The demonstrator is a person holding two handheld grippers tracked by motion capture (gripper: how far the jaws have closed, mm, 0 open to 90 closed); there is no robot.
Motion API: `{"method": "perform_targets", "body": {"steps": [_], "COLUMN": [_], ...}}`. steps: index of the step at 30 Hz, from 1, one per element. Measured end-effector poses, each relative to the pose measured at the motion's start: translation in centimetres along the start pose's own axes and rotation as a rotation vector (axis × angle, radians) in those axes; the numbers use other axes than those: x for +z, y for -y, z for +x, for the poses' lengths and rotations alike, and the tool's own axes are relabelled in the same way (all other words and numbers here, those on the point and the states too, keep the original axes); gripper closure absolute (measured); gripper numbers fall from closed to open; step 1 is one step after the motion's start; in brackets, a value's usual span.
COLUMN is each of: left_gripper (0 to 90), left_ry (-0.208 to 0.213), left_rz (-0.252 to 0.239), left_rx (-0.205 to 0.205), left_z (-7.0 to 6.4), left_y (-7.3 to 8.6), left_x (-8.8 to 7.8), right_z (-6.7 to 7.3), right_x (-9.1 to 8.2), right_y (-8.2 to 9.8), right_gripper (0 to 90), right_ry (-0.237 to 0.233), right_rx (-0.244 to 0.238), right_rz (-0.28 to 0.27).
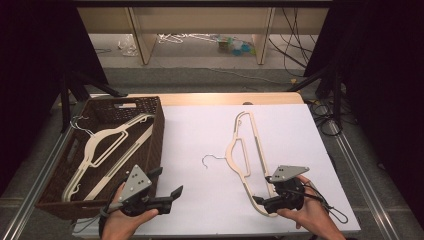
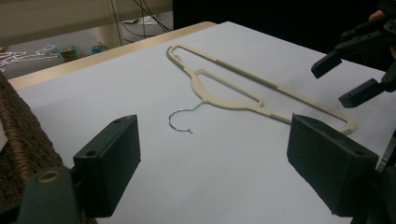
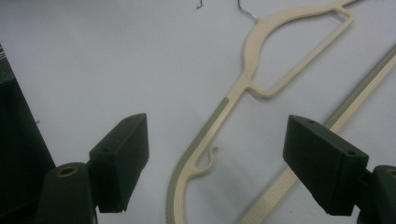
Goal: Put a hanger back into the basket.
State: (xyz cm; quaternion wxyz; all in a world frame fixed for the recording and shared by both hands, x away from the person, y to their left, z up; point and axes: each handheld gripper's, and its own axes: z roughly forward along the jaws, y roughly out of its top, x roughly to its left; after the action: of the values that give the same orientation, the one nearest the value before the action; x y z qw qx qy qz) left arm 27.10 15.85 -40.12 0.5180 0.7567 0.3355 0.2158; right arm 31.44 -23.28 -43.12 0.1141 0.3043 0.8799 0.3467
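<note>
left gripper [image 1: 167, 192] jaws wide, empty | right gripper [image 1: 260, 200] jaws wide, astride hanger [image 1: 246, 155], not gripping

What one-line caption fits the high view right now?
Right tool open at the near end of a cream hanger on the white table; left tool open beside the wicker basket.

The light wooden table [image 1: 210, 98] carries a white rectangular sheet [image 1: 200, 200] covering most of its top. A cream plastic clothes hanger with a metal hook [image 1: 243, 155] lies flat on the sheet. A dark brown woven wicker basket [image 1: 155, 145] sits at the left edge.
</note>
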Motion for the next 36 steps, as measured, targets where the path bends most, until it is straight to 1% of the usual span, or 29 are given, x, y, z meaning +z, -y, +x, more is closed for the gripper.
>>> {"method": "perform_targets", "body": {"steps": [2,3,4,5,6,7,8,9,10,11,12,13,14,15,16,18,20,21,22,23,26,27,28,29,30,31,32,33,36], "left_gripper": [17.3,17.4,17.3,17.3,17.4,17.3,17.3,17.3,17.3,17.3,17.3,17.3,17.3,17.3,17.3,17.3,17.3,17.3,17.3,17.3,17.3,17.3,17.3,17.3,17.3,17.3,17.3,17.3,17.3], "left_ry": [0.003,0.003,0.016,0.012,0.016,0.023,0.028,0.028,0.025,0.02,0.022,0.027,0.022,0.022,0.027,0.027,0.033,0.034,0.039,0.034,0.031,0.032,0.035,0.043,0.04,0.033,0.033,0.035,0.037], "left_rz": [0.002,0.004,0.001,0.008,0.009,0.011,0.016,0.02,0.019,0.024,0.028,0.026,0.03,0.034,0.031,0.033,0.036,0.039,0.036,0.042,0.047,0.047,0.047,0.042,0.047,0.052,0.053,0.052,0.051], "left_rx": [0.011,0.01,0.005,0.019,0.015,0.014,0.02,0.026,0.029,0.034,0.037,0.029,0.031,0.032,0.029,0.03,0.033,0.033,0.027,0.032,0.033,0.035,0.035,0.028,0.049,0.04,0.042,0.034,0.032], "left_z": [-0.4,-0.6,-0.8,-0.9,-1.1,-1.2,-1.3,-1.4,-1.5,-1.6,-1.6,-1.6,-1.6,-1.6,-1.6,-1.7,-1.8,-1.8,-1.8,-1.7,-1.7,-1.7,-1.7,-1.7,-1.6,-1.7,-1.7,-1.7,-1.7], "left_y": [0.3,0.5,0.7,0.9,1.1,1.3,1.4,1.6,1.7,1.8,1.9,2.0,2.0,2.0,2.1,2.1,2.2,2.2,2.3,2.3,2.4,2.4,2.4,2.5,2.4,2.5,2.5,2.6,2.6], "left_x": [0.1,0.1,0.2,0.3,0.4,0.5,0.7,0.8,0.9,0.9,0.9,1.0,1.0,1.1,1.2,1.2,1.3,1.3,1.4,1.4,1.4,1.4,1.4,1.5,1.5,1.5,1.5,1.5,1.6], "right_z": [0.0,0.1,0.1,0.2,0.3,0.4,0.5,0.5,0.5,0.6,0.6,0.5,0.5,0.4,0.3,0.1,-0.1,-0.3,-0.4,-0.4,-0.6,-0.7,-0.6,-0.7,-0.8,-0.8,-0.8,-0.8,-0.8], "right_x": [0.3,0.3,0.4,0.6,0.6,0.9,0.9,1.2,1.4,1.8,2.2,2.6,2.9,3.4,3.8,4.5,5.2,5.4,5.7,5.9,6.6,6.8,6.9,7.0,7.1,7.2,7.3,7.5,7.7], "right_y": [0.0,0.0,0.0,0.0,-0.1,-0.1,-0.2,-0.2,-0.3,-0.4,-0.5,-0.6,-0.7,-0.9,-1.0,-1.2,-1.4,-1.5,-1.7,-1.8,-2.1,-2.1,-2.3,-2.4,-2.5,-2.7,-2.8,-2.9,-3.3], "right_gripper": [23.6,23.9,23.9,24.2,24.5,24.8,25.1,25.5,25.9,26.4,26.9,27.9,28.8,30.6,32.2,33.3,36.0,36.5,37.1,37.4,40.4,41.5,42.1,43.0,45.7,46.5,47.6,48.8,51.2], "right_ry": [0.015,0.01,0.007,0.015,0.006,0.013,0.002,0.013,0.007,0.014,0.016,0.012,0.007,0.012,0.008,0.018,0.026,0.02,0.02,0.014,0.006,0.011,0.008,0.012,0.018,0.015,0.012,0.016,0.028], "right_rx": [-0.008,0.005,-0.006,-0.006,0.001,0.0,0.001,0.0,0.006,0.014,0.011,0.013,0.017,0.01,0.02,0.043,0.045,0.057,0.051,0.072,0.066,0.062,0.071,0.068,0.064,0.06,0.064,0.06,0.055], "right_rz": [-0.014,0.002,0.001,-0.002,0.02,0.011,0.035,0.025,0.048,0.043,0.049,0.069,0.086,0.087,0.111,0.15,0.176,0.188,0.192,0.208,0.239,0.249,0.257,0.256,0.254,0.269,0.282,0.284,0.304]}}
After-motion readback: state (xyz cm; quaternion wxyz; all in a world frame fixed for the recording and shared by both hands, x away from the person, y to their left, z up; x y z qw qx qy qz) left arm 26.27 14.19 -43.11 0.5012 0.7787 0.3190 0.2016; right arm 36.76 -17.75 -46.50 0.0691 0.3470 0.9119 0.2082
